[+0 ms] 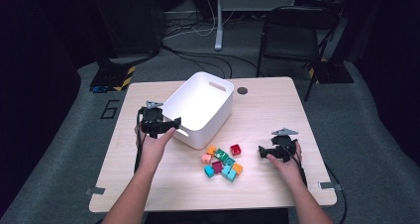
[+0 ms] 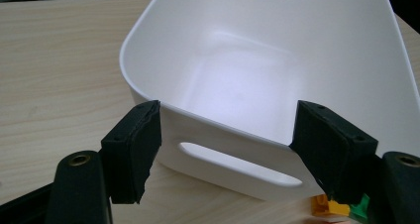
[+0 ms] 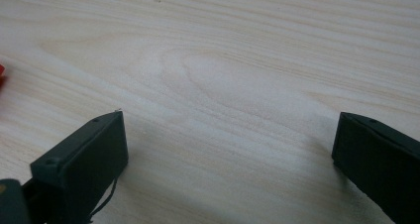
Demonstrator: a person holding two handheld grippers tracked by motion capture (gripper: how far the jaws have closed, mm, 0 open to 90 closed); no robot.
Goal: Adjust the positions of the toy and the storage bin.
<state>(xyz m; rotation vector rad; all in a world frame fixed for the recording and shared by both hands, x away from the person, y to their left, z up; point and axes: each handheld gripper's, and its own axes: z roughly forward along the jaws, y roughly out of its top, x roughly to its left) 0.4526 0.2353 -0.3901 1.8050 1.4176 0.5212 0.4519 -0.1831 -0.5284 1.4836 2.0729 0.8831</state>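
My left claw [image 1: 174,123] hangs released at the near rim of the white plastic bin [image 1: 200,107]; right claw [image 1: 261,152] released right of it; careless approach could shove the bin.

**A recording lab, by the look of it**

I work at a pale wooden counter [image 1: 267,105] on grey carpet [image 1: 69,149], in a dark room. Loose cables [image 1: 198,60] cross the floor beyond it, beside a metal stand [image 1: 218,21], a black folding chair [image 1: 292,35] and hazard-striped bases [image 1: 116,78].
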